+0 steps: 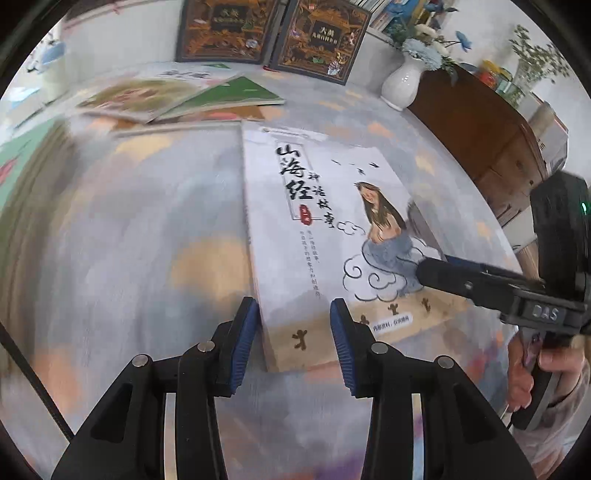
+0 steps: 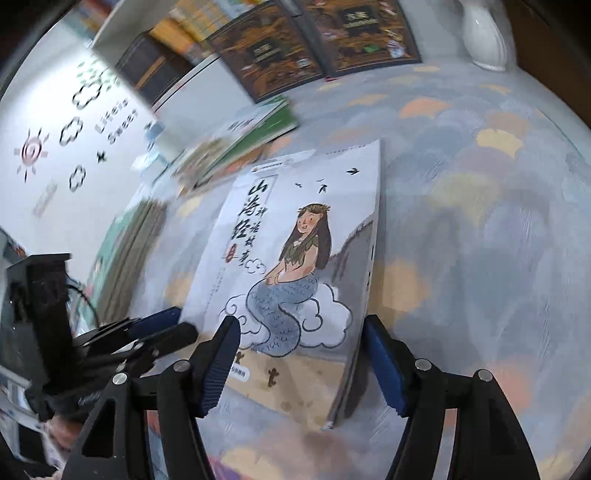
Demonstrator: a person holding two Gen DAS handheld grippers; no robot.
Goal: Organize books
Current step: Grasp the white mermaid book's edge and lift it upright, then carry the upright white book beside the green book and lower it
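white mermaid-cover book (image 1: 325, 236) lying flat on the pastel scallop-patterned tabletop (image 1: 147, 229), near edge between the blue pads of the left gripper (image 1: 293, 334). left fingers (image 1: 245, 332) set narrow, straddling the book's lower left corner, pads not clearly pressing it. right gripper (image 2: 301, 360) seen from its own camera with fingers (image 2: 384, 363) spread wide either side of the book's (image 2: 295, 258) near right corner, right pad just beside the spine edge, no visible squeeze. in the left view, the right gripper (image 1: 436, 271) reaching in from the right, tip over the cloud drawing; a hand (image 1: 532, 373) on its handle.

beyond the book: a loose pile of thin books, green cover (image 1: 229, 98) on top, overlapping and partly blurred. two large dark ornate volumes (image 1: 269, 33) propped upright against the wall at the back. white vase (image 1: 402, 83) with blue and white flowers to the right of them, next to a dark wooden cabinet (image 1: 487, 140). at the far left, possibly another stack of books (image 1: 26, 177), too smeared to read. wall decals of a sun and clouds (image 2: 55, 147) in the right view.
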